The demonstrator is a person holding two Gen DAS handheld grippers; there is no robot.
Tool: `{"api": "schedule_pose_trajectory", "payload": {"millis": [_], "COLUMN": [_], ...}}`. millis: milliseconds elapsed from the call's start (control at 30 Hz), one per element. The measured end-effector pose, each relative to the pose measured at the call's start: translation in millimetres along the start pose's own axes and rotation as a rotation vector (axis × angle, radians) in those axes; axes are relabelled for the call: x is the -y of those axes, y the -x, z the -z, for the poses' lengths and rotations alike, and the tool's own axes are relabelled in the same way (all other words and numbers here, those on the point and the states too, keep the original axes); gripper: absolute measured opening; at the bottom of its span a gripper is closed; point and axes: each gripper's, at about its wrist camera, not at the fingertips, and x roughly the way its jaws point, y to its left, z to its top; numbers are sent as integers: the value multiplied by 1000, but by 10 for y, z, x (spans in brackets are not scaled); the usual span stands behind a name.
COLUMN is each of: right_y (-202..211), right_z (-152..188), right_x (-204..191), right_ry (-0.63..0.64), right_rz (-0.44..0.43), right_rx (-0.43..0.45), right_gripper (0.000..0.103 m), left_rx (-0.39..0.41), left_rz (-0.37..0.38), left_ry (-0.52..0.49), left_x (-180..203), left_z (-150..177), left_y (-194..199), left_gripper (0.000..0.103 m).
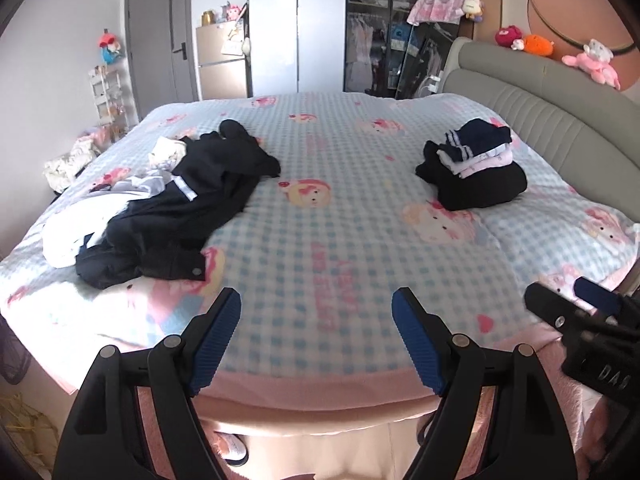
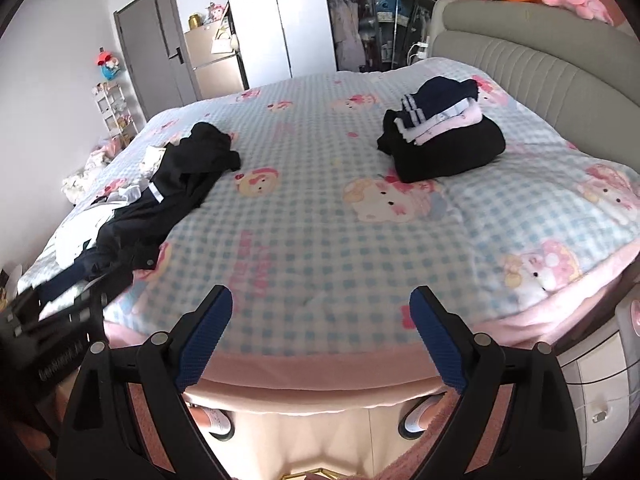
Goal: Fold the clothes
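A heap of unfolded dark and white clothes (image 1: 168, 200) (image 2: 160, 196) lies on the left side of the bed. A neat stack of folded clothes (image 1: 476, 168) (image 2: 440, 136), black at the bottom with pink, white and navy on top, sits near the headboard on the right. My left gripper (image 1: 316, 300) hangs open over the bed's near edge, nothing between its fingers. My right gripper (image 2: 320, 300) is open and empty too, and it shows at the right edge of the left wrist view (image 1: 576, 304). Both are well short of the clothes.
The bed wears a blue-checked blanket (image 1: 340, 200) (image 2: 320, 220) with pink cartoon prints. A grey padded headboard (image 1: 540, 120) runs along the right, plush toys above it. A wardrobe, a small fridge (image 1: 220, 64) and a grey door stand beyond. A person's shoes (image 2: 416, 420) show below.
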Motion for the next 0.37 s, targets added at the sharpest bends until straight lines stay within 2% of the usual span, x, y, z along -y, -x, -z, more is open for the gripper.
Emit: {"api": "schedule_pose_trajectory", "payload": {"millis": [367], "right_y": [-100], "right_z": [98], "right_x": [-106], "right_ry": [40], "right_rz": [-25], "right_rx": [-37], "right_gripper": [92], "left_rx": [4], "left_rz": [16], "left_ry": [46], "left_x": [-100], "left_z": [48], "left_y": [-31], "left_gripper": [80]}}
